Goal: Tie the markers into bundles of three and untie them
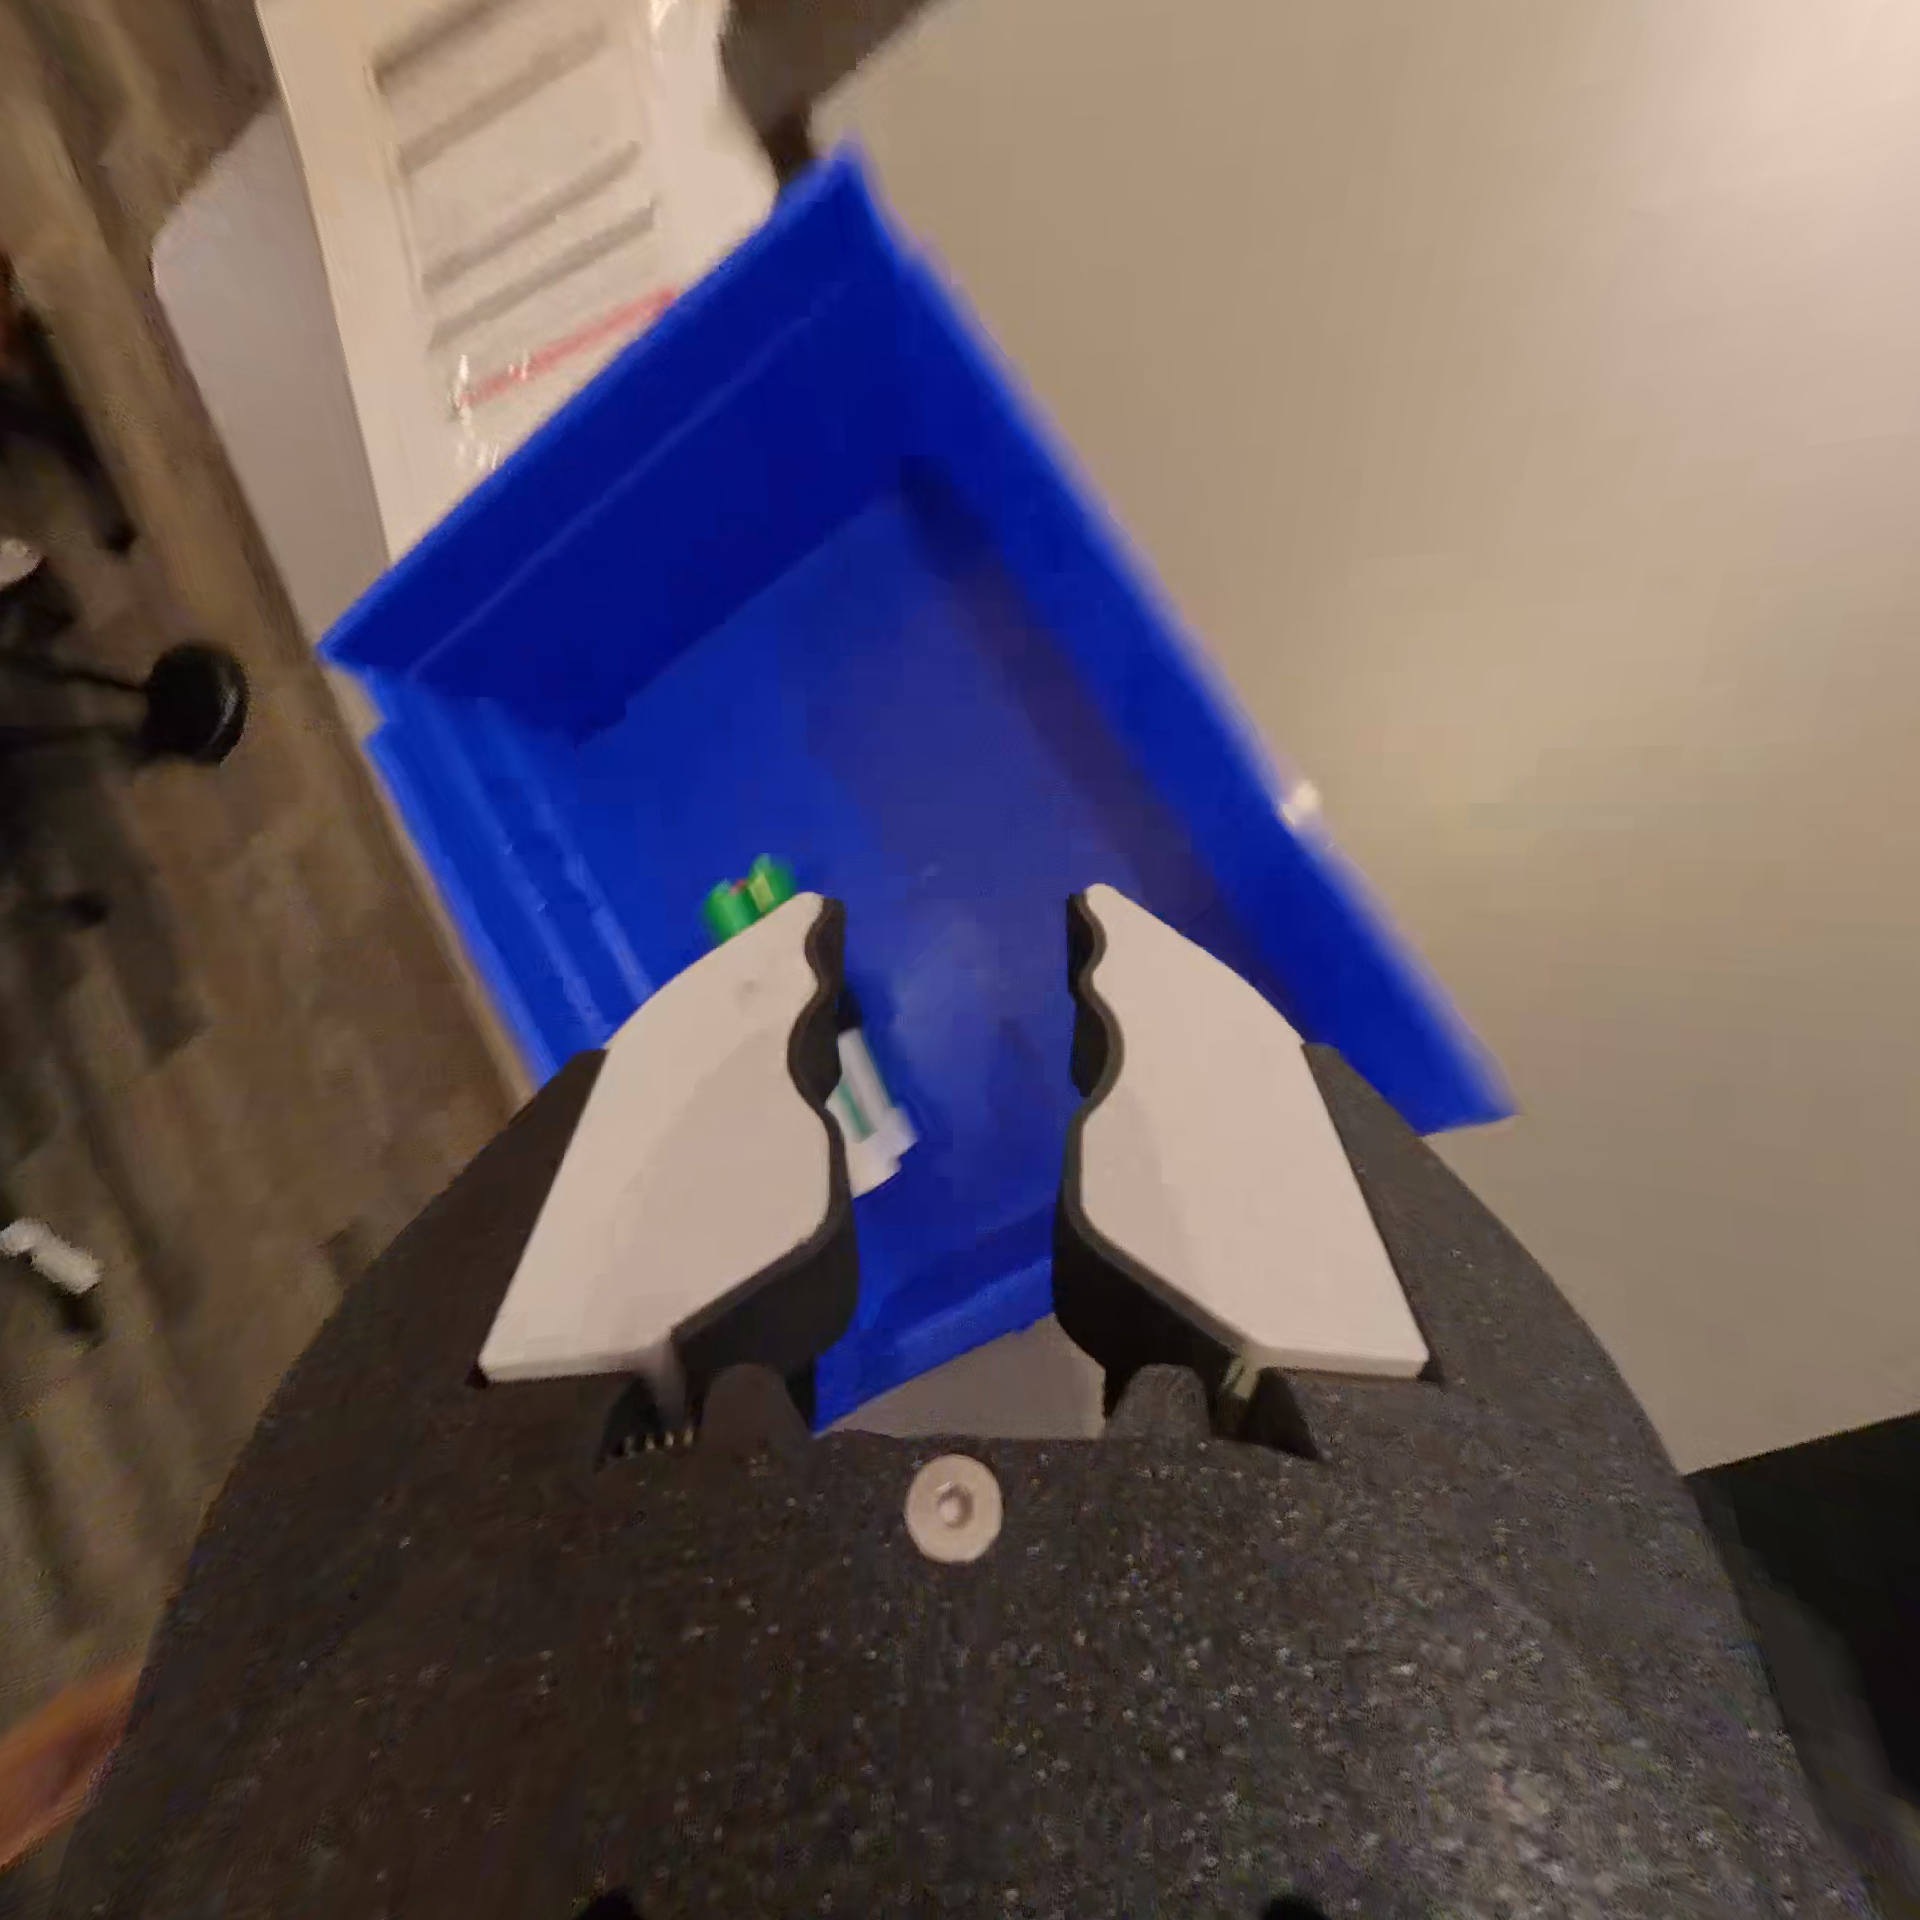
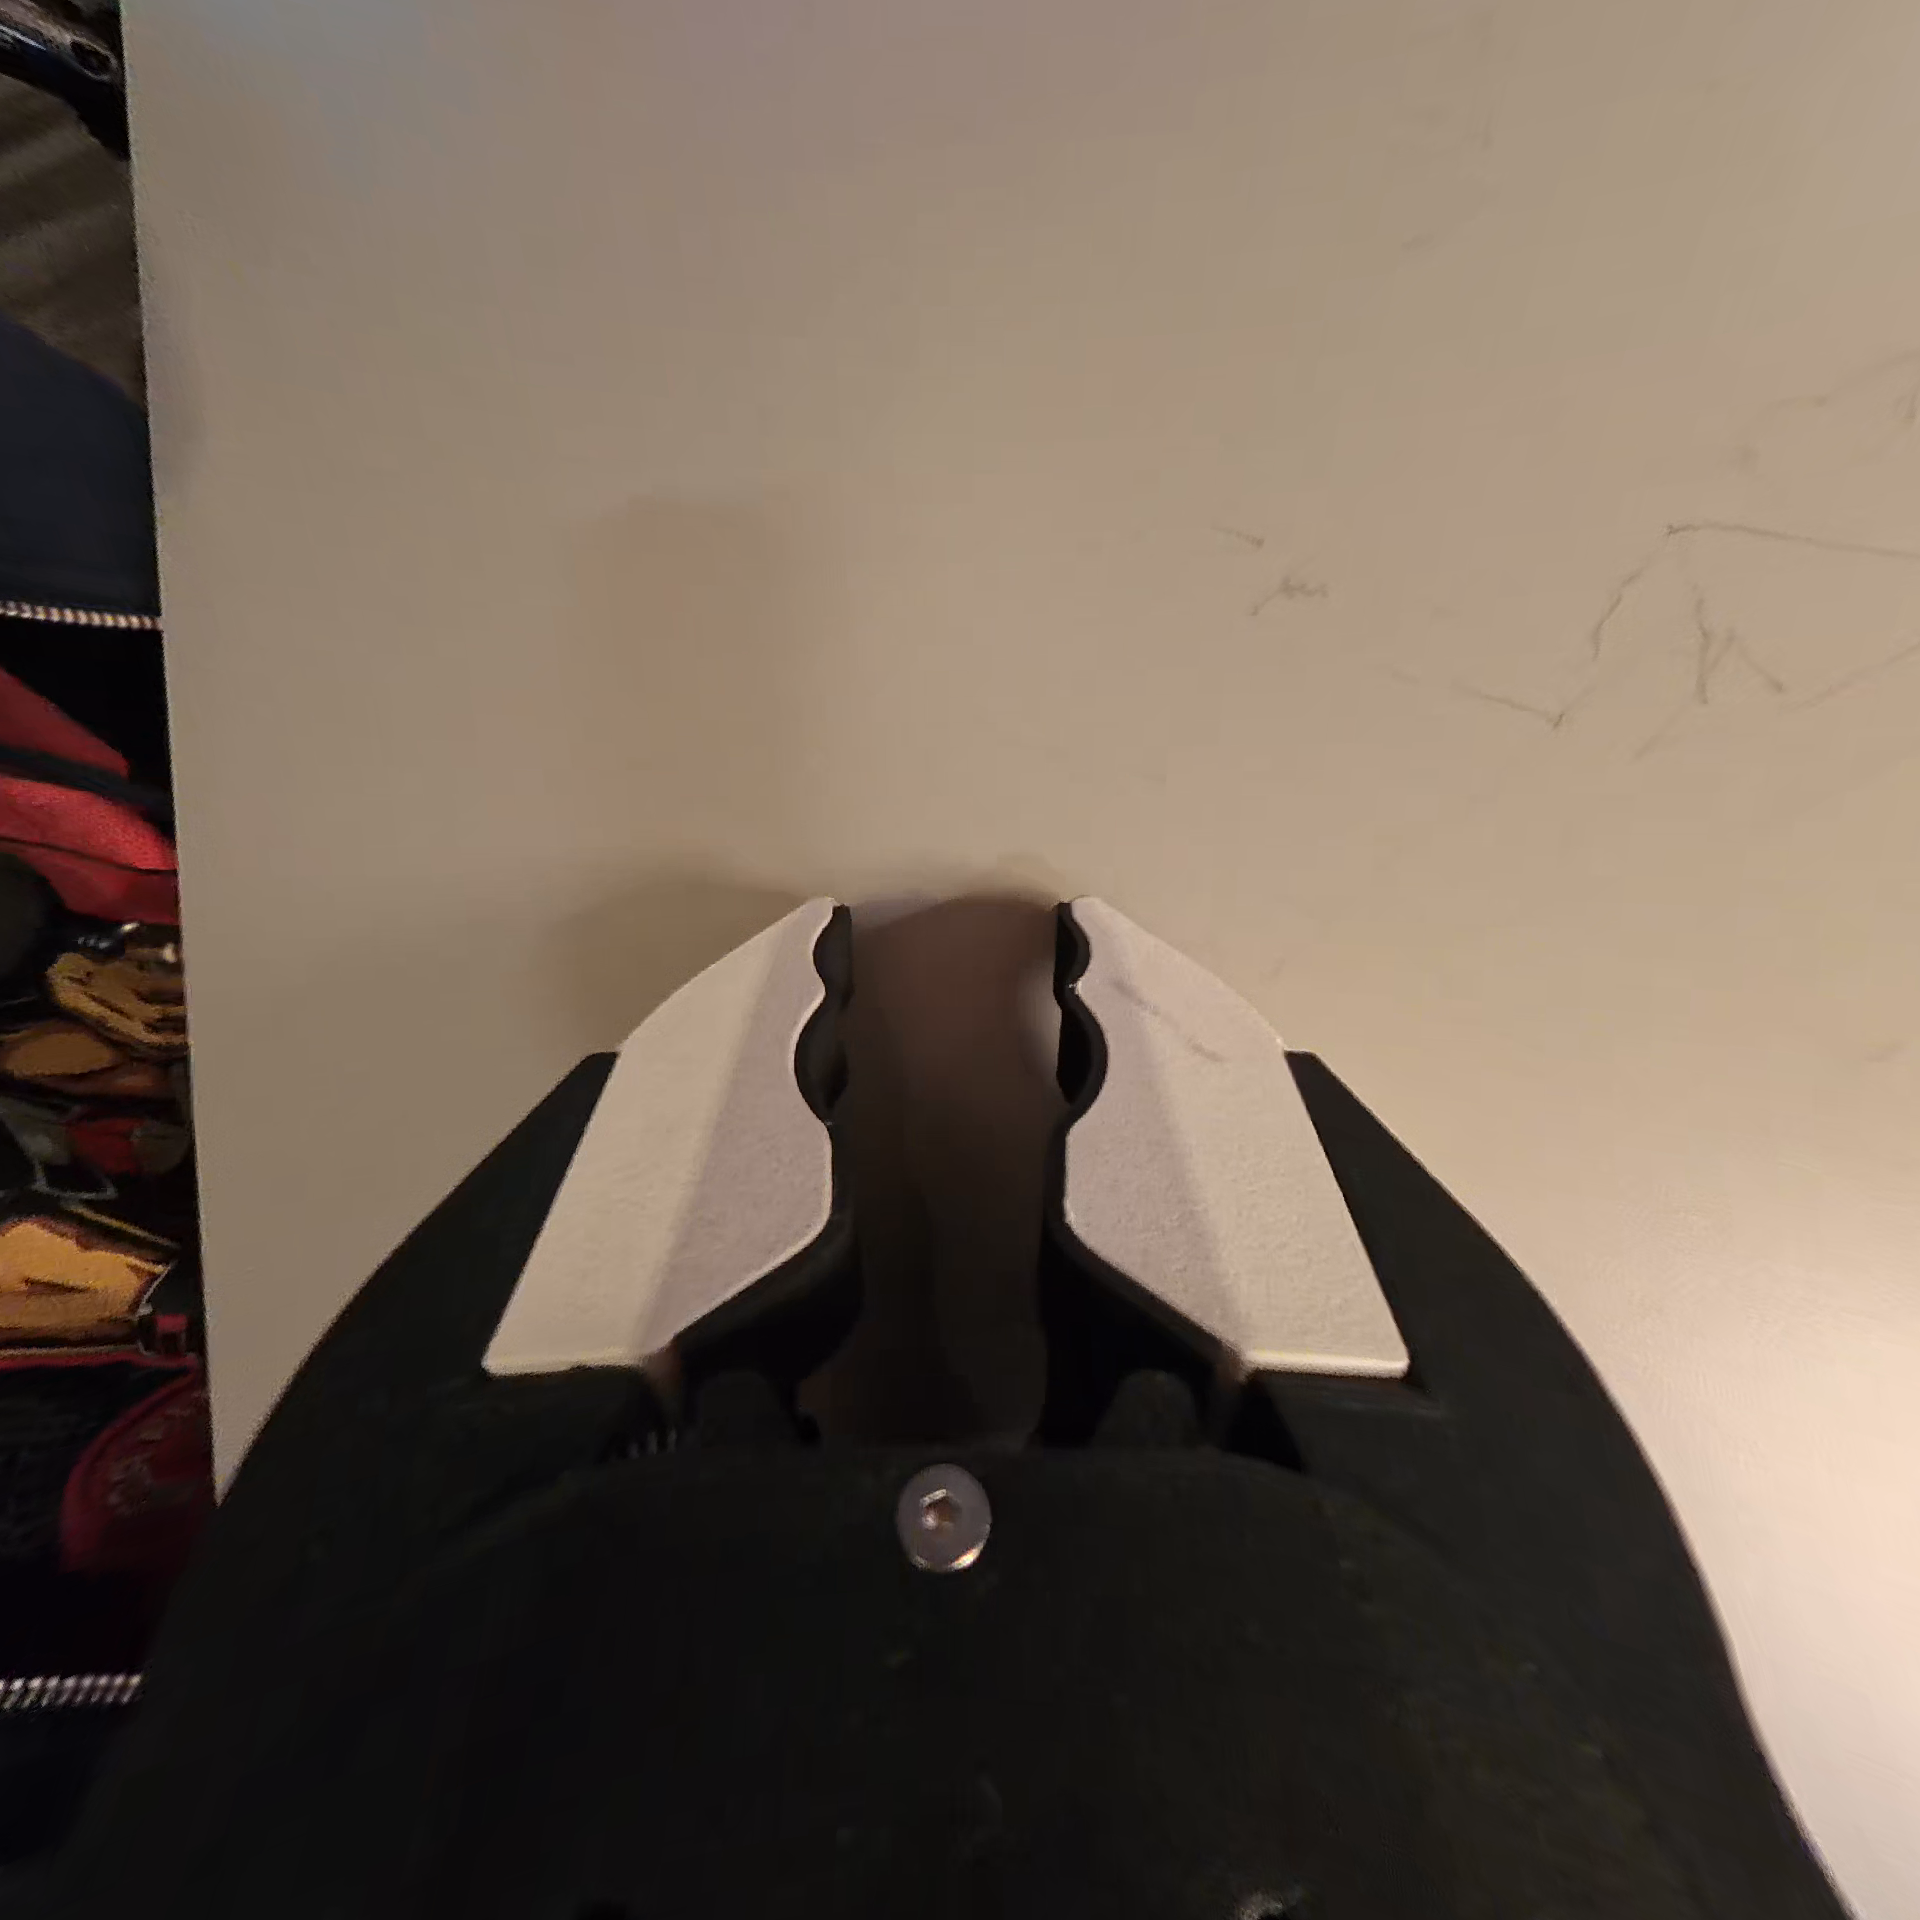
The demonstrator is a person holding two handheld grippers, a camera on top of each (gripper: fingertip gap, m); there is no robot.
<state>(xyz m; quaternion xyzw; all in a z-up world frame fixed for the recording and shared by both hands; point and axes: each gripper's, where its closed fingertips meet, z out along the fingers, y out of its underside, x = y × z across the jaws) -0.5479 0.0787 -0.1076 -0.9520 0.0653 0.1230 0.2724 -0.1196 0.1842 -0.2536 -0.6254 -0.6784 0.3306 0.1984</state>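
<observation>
Both grippers part-open, empty: left gripper (image 1: 951, 909) above blue bin (image 1: 1226, 790), right gripper (image 2: 951, 914) near tabletop (image 2: 935, 416). Markers (image 1: 868, 1101) at bin's near-left wall; we'd judge them light, stiff, slippery: grab mid-barrel.

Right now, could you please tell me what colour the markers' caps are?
Green; the marker caps show best in the left wrist view, inside the blue bin.

Warm, dim light. Motion blur is smearing the bin (image 1: 1091, 582) and floor (image 1: 156, 935); right view is staying sharp, shadow pooling under the right hand-held gripper (image 2: 953, 914) on the surface (image 2: 935, 416).
</observation>
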